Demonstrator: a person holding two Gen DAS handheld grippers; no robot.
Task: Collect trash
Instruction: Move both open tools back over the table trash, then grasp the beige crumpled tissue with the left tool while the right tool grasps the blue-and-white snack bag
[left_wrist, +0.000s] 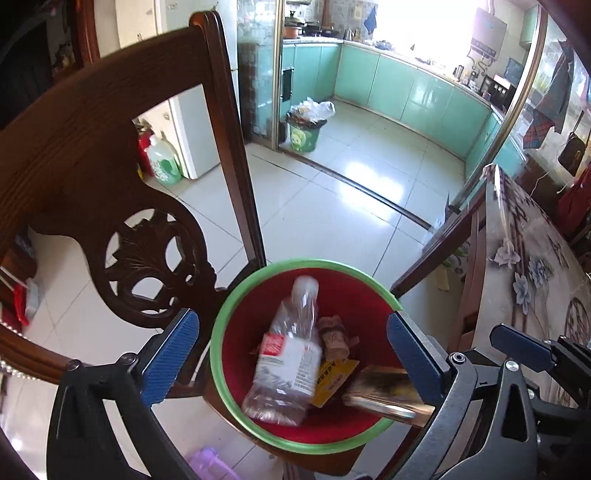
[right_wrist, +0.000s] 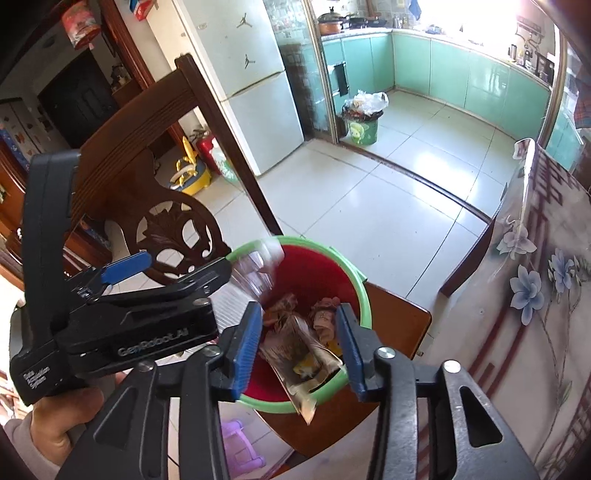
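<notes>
A red bin with a green rim (left_wrist: 221, 332) (right_wrist: 360, 295) stands on a wooden chair seat (right_wrist: 399, 325). In it lie a clear plastic bottle (left_wrist: 291, 350) with a red and white label, crumpled brown paper (left_wrist: 334, 334) and a yellow packet (left_wrist: 334, 380). My left gripper (left_wrist: 293, 356) hangs open above the bin, jaws wide, nothing between the pads. In the right wrist view the bottle (right_wrist: 258, 269) is a blur at the bin's far rim. My right gripper (right_wrist: 297, 347) is open over the near rim, and a blurred brownish wrapper (right_wrist: 303, 365) (left_wrist: 384, 395) hangs loose between its pads.
The carved chair back (left_wrist: 110, 147) (right_wrist: 147, 147) rises left of the bin. A table with a floral cloth (left_wrist: 535, 277) (right_wrist: 535, 295) stands at the right. A purple stool (right_wrist: 240, 443) sits under the chair. A full green bin (left_wrist: 304, 133) stands on the kitchen floor. A hand (right_wrist: 55, 424) holds the left gripper.
</notes>
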